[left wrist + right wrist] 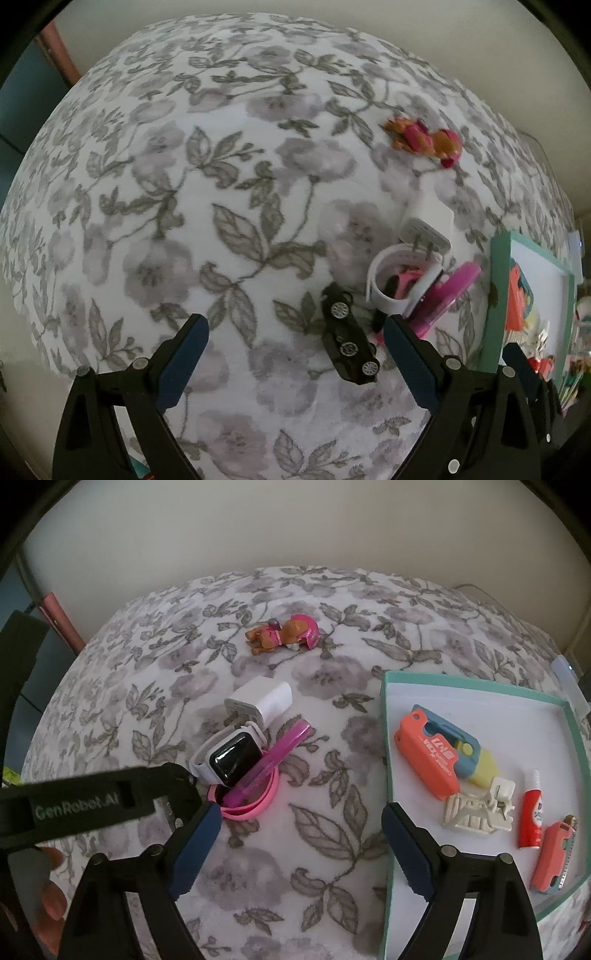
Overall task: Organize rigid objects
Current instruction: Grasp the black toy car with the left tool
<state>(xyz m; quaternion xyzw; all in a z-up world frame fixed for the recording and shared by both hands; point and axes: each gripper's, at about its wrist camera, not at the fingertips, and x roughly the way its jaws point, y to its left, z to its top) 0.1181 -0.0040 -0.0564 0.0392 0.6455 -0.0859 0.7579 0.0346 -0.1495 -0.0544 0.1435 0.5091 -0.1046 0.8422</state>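
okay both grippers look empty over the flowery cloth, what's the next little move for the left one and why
Probably ease the left gripper down over the small black toy car and close. Its jaws stand open, the car lies loose on the cloth just inside the right finger, and the teal-rimmed white tray already holds sorted items.

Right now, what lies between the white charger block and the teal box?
Nothing: in the right wrist view only bare floral cloth separates the white charger block from the teal box.
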